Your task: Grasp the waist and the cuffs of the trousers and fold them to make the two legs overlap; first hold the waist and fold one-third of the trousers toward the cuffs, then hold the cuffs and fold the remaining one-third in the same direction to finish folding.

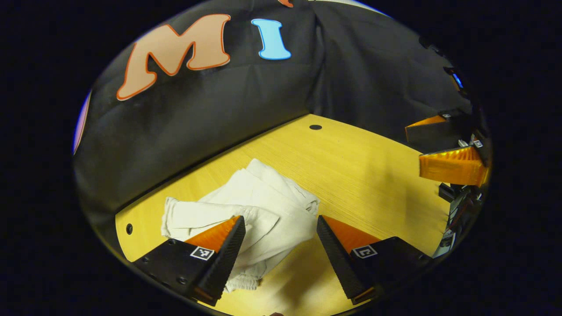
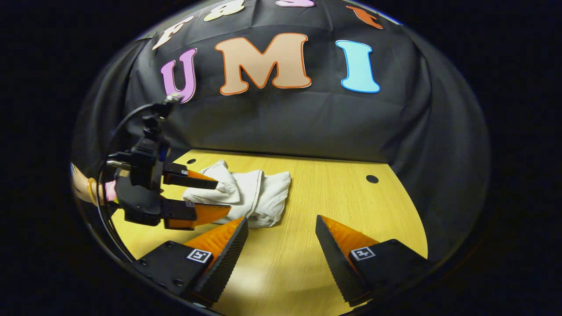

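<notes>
White trousers (image 1: 252, 206) lie in a crumpled heap on the wooden table (image 1: 364, 171), with an elastic waistband end near the front edge. My left gripper (image 1: 279, 224) hovers open just over the near side of the heap, nothing between its fingers. In the right gripper view the trousers (image 2: 250, 193) lie at the left middle of the table, and the left gripper (image 2: 223, 196) reaches toward them from the left, held by a hand. My right gripper (image 2: 281, 224) is open over bare wood, a short way to the right of the cloth. It also appears as the right gripper (image 1: 412, 142) at the far right of the left gripper view.
Black cloth walls close in the table at the back and both sides. Small dark holes (image 2: 372, 179) sit in the table near its back corners. A cable (image 2: 115, 131) loops off the back of the left gripper. Bare wood (image 2: 351, 206) lies right of the trousers.
</notes>
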`<state>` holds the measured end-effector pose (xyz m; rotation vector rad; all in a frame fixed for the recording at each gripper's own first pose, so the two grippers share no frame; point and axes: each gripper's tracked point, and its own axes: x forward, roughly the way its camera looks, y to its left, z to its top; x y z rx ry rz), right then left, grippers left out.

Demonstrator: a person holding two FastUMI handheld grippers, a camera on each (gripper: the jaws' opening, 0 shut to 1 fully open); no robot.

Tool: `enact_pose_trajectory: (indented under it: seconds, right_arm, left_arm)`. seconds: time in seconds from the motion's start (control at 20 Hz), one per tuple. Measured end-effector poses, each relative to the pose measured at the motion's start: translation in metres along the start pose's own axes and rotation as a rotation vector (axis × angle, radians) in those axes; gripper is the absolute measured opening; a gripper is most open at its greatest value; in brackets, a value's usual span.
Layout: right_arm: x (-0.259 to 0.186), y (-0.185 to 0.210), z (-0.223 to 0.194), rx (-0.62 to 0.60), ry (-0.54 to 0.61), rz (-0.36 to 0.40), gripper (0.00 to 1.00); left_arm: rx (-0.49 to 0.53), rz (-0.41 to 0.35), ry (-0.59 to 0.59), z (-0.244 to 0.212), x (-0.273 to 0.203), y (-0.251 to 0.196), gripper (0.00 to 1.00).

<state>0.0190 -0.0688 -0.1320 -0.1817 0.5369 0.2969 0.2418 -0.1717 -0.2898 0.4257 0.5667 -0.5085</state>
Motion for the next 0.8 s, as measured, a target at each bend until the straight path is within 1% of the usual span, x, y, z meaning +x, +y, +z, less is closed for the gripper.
enact_pose_trajectory:
  seconds: [0.1,0.25,0.35,0.5,0.6,0.8]
  right_arm:
    - [-0.005,0.009,0.007,0.005,-0.022,-0.004,0.99]
    - [-0.015,0.025,0.023,0.019,-0.067,-0.004,0.99]
    - [-0.024,0.034,0.03,0.021,-0.093,-0.007,0.99]
    - [-0.038,0.047,0.035,0.052,-0.116,-0.002,0.99]
    - [-0.048,0.054,0.033,0.078,-0.123,-0.012,0.98]
    - [-0.06,0.06,0.028,0.124,-0.124,-0.031,0.98]
  left_arm:
    - [-0.013,0.022,-0.027,0.004,-0.027,0.007,0.97]
    - [-0.091,0.05,-0.07,0.005,-0.074,0.017,0.97]
    - [-0.138,0.095,-0.098,0.003,-0.108,0.031,0.97]
    - [-0.148,0.188,-0.124,-0.008,-0.145,0.06,0.97]
    - [-0.168,0.229,-0.128,-0.014,-0.161,0.067,0.96]
    - [-0.259,0.235,-0.13,-0.027,-0.176,0.054,0.95]
